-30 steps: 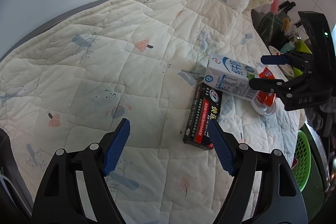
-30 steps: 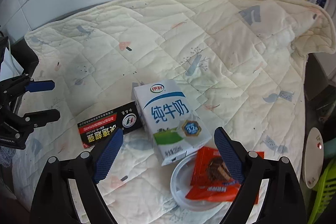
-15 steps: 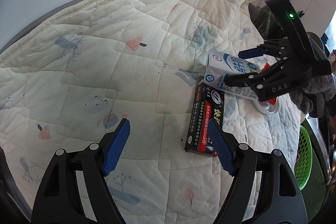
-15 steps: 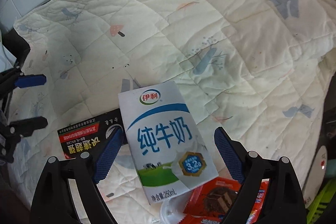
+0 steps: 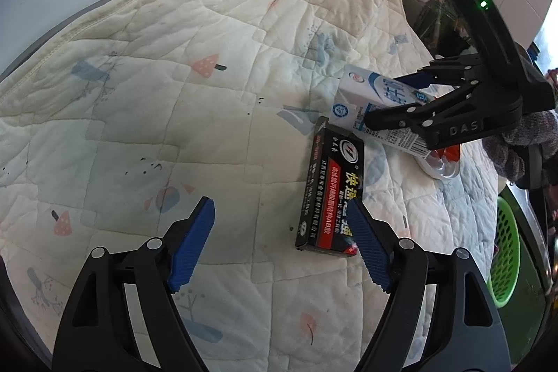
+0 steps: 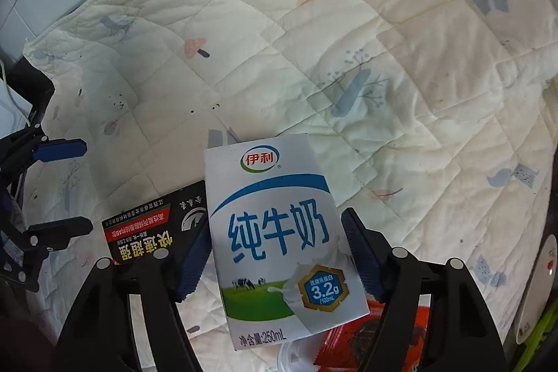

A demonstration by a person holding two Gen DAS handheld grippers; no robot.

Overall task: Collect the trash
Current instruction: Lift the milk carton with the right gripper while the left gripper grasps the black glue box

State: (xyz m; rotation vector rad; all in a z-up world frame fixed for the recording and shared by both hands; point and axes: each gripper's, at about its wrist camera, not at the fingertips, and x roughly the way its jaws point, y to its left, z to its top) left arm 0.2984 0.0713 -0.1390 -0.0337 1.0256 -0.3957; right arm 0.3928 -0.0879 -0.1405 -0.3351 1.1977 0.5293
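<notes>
A white and blue milk carton [image 6: 279, 232] lies on the quilt and sits between the blue pads of my right gripper [image 6: 277, 253]. The pads stand at its two sides; contact is not clear. The carton [image 5: 359, 100] and right gripper [image 5: 394, 100] also show in the left wrist view. A black and red box [image 5: 333, 194] lies beside the carton; it also shows in the right wrist view [image 6: 150, 229]. A red wrapper [image 6: 352, 340] rests on a clear plastic lid [image 6: 289, 354] under the carton's near end. My left gripper [image 5: 279, 246] is open and empty, its right pad beside the black box.
A cream quilted cloth [image 5: 174, 75] covers the table, with white tiled wall behind. A green basket [image 5: 505, 260] stands off the table's right edge. A white round disc [image 6: 537, 285] sits at the right in the right wrist view.
My right gripper has moved forward over the red wrapper until the milk carton sits between its pads. My left gripper has drifted slightly toward the black box.
</notes>
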